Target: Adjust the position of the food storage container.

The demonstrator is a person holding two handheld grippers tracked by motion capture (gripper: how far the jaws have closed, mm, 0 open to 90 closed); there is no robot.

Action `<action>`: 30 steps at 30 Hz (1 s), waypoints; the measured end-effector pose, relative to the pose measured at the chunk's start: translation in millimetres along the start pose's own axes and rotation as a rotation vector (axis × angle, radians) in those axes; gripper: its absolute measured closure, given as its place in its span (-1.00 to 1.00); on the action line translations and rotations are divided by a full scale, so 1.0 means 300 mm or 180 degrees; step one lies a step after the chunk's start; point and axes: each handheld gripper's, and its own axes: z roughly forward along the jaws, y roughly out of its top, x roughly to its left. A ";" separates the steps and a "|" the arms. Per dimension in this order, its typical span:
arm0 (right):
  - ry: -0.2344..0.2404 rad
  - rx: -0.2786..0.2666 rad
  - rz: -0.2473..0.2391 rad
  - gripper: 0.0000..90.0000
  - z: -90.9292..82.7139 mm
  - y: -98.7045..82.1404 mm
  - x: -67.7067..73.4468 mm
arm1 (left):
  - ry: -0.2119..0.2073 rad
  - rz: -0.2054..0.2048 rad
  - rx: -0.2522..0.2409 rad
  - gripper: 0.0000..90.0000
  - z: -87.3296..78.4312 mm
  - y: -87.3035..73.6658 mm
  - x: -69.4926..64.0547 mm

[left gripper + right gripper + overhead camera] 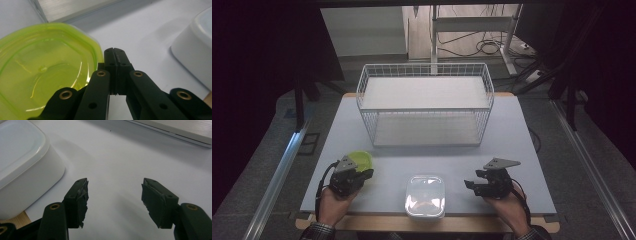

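Currently my left fingers (115, 53) are pressed together, empty, just beside the green bowl (42, 70) at the counter's (512, 145) near-left. Bowl: thin translucent plastic, light, glossy, likely slippery; best pinched at its rim. My right fingers (113, 195) stand spread beside the white box (22, 165).
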 end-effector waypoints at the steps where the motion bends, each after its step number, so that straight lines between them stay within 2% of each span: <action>1: 0.0001 0.0003 -0.0002 -0.12 -0.001 0.000 0.000 | -0.0017 0.0008 -0.0028 1.00 -0.004 0.002 -0.007; 4: 0.0020 -0.0001 -0.0013 0.00 -0.005 0.002 0.003 | -0.0113 0.0071 -0.0089 1.00 -0.007 0.007 -0.047; 5: 0.0052 0.0018 -0.0028 0.14 -0.009 0.003 0.010 | -0.0185 0.0112 -0.0091 1.00 -0.001 0.010 -0.071; 6: 0.0052 0.0018 -0.0028 0.14 -0.009 0.003 0.010 | -0.0185 0.0112 -0.0091 1.00 -0.001 0.010 -0.071; 7: 0.0060 0.0036 -0.0042 0.21 -0.010 0.004 0.013 | -0.0232 0.0147 -0.0065 1.00 0.007 0.011 -0.087; 8: 0.0107 0.0074 -0.0070 0.39 -0.010 0.005 0.024 | -0.0255 0.0170 -0.0045 1.00 0.012 0.011 -0.097; 9: 0.0107 0.0074 -0.0070 0.39 -0.010 0.005 0.024 | -0.0281 0.0210 -0.0015 1.00 0.018 0.010 -0.108; 10: 0.0133 0.0095 -0.0083 0.48 -0.011 0.005 0.030 | -0.0311 0.0235 0.0004 1.00 0.023 0.008 -0.120; 11: 0.0192 0.0091 -0.0102 0.67 -0.012 0.008 0.046 | -0.0342 0.0256 0.0020 1.00 0.027 0.006 -0.132; 12: 0.0192 0.0091 -0.0102 0.67 -0.012 0.008 0.046 | -0.0383 0.0269 0.0027 1.00 0.030 0.003 -0.143; 14: 0.0306 0.0081 -0.0181 0.90 -0.016 0.012 0.081 | -0.0477 0.0332 0.0077 1.00 0.040 -0.007 -0.174; 15: 0.0306 0.0081 -0.0181 0.90 -0.016 0.012 0.081 | -0.0477 0.0332 0.0077 1.00 0.040 -0.007 -0.174; 16: 0.0403 0.0055 -0.0213 0.99 -0.021 0.013 0.109 | -0.0519 0.0342 0.0100 1.00 0.044 -0.013 -0.185; 19: 0.0476 0.0061 -0.0224 1.00 -0.024 0.014 0.135 | -0.0623 0.0355 0.0141 1.00 0.051 -0.027 -0.213; 21: 0.0568 0.0089 -0.0300 1.00 -0.024 0.015 0.178 | -0.0682 0.0369 0.0163 1.00 0.055 -0.034 -0.229; 23: 0.0597 0.0101 -0.0321 1.00 -0.024 0.015 0.189 | -0.0728 0.0376 0.0183 1.00 0.057 -0.038 -0.243; 25: 0.0659 0.0148 -0.0403 1.00 -0.026 0.007 0.224 | -0.0765 0.0395 0.0225 1.00 0.061 -0.045 -0.258; 30: 0.0725 0.0158 -0.0388 1.00 -0.042 -0.008 0.245 | -0.0861 0.0403 0.0307 1.00 0.065 -0.067 -0.287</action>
